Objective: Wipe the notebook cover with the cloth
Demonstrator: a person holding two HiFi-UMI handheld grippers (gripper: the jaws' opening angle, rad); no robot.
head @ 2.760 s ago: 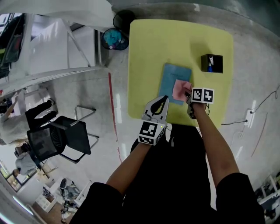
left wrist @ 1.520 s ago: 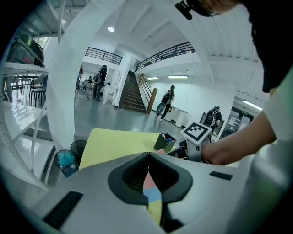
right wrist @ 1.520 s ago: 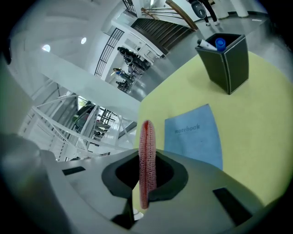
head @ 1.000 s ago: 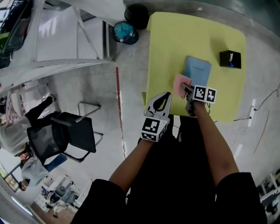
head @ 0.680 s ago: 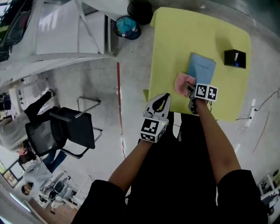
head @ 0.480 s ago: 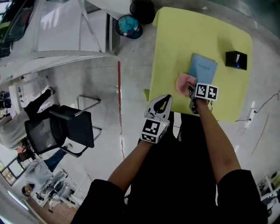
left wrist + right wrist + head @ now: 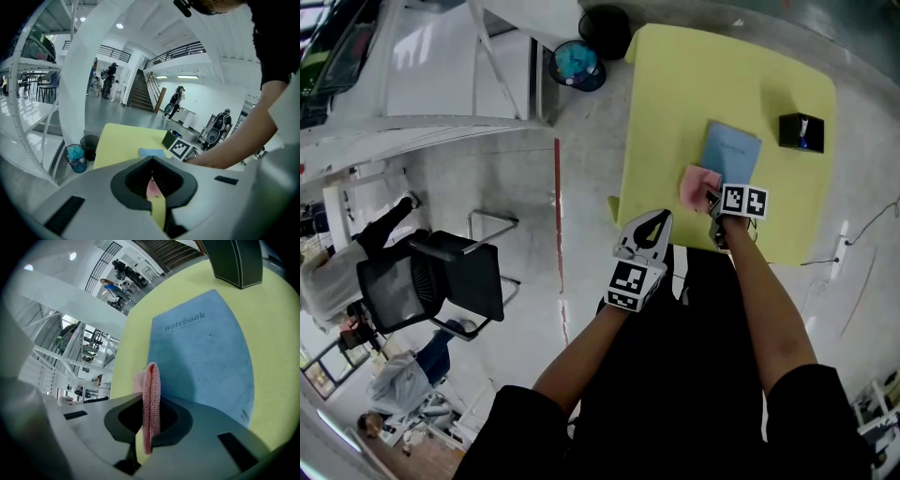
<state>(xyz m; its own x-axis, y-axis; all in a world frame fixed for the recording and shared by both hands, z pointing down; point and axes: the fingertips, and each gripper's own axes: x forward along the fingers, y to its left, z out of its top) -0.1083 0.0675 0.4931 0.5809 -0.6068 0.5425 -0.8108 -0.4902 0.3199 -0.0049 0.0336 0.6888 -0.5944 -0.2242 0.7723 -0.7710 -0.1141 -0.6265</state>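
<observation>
We see a yellow table (image 7: 694, 75) filling the far right of the head view. A black office chair (image 7: 441, 281) stands on the pale floor well to its left. Two round bins sit just off the table's far left corner. The dark bin (image 7: 605, 17) is farther away, and the blue-lined bin (image 7: 575, 64) is beside it on the left.

A blue notebook (image 7: 731, 155) lies flat and closed near the middle of the table, with its cover up. In the right gripper view the word "notebook" is printed at the far end of the cover (image 7: 206, 352).

The left gripper (image 7: 659, 216) is held at the table's near left corner, well apart from the notebook. In its own view its jaws are together at the tips, with nothing between them (image 7: 151, 161).

The right gripper (image 7: 710, 197) is over the near part of the table, just by the notebook's near left corner. Its jaws are clamped on a pink cloth (image 7: 151, 394), which stands on edge between them.

A small black box (image 7: 800, 131) stands upright on the far right of the table, beyond the notebook and apart from it.

In the head view the cloth (image 7: 696, 181) shows as a pink patch at the notebook's near left corner. We cannot tell whether it presses on the cover.
</observation>
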